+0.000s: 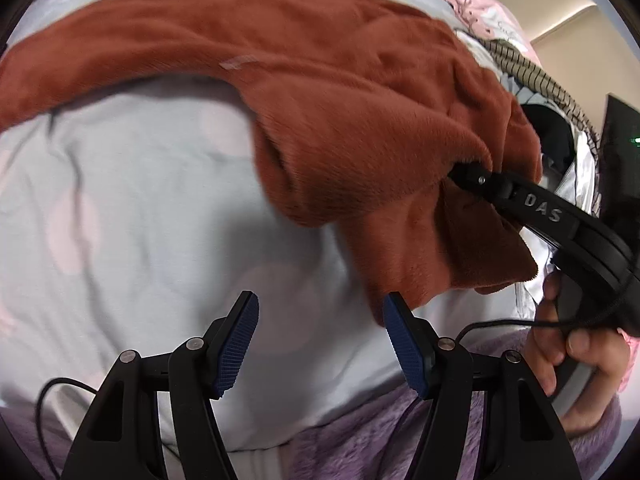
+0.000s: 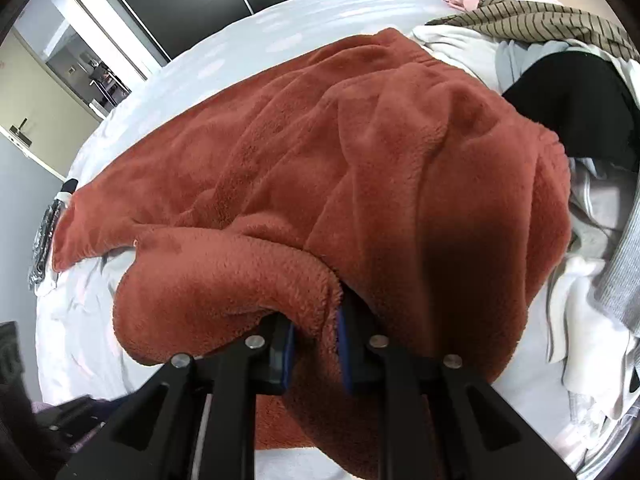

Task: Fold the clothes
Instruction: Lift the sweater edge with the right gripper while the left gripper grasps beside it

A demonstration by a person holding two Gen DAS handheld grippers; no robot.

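Item: rust fleece garment (image 2: 304, 152), spread across pale bed sheet (image 1: 132, 200), filling mid-frame in both views; near end bunched & lifted at lower centre of rt view.

R gripper (image 2: 316, 344): I had jaws pinched tight on a thick fleece fold, pads mostly buried in the pile. L gripper (image 1: 320, 344): jaws stood apart, nothing between, over bare sheet just beside the fleece's lower corner.

Risks, my judgement: plush fabric is thick & springy, so the pinch could slide off if I pulled hard. Bunched layers may mean I had more than one ply, giving a crooked fold. Garment's far side could drag into the clothes pile (image 2: 568, 128) at rt edge.

View diffs: L view alone showed the hand (image 1: 572, 364) on the R tool's handle, lower rt. R view alone showed the pads in fabric, a dark wardrobe (image 2: 200, 4) upper left & a small dark object (image 2: 44, 232) at far left edge.
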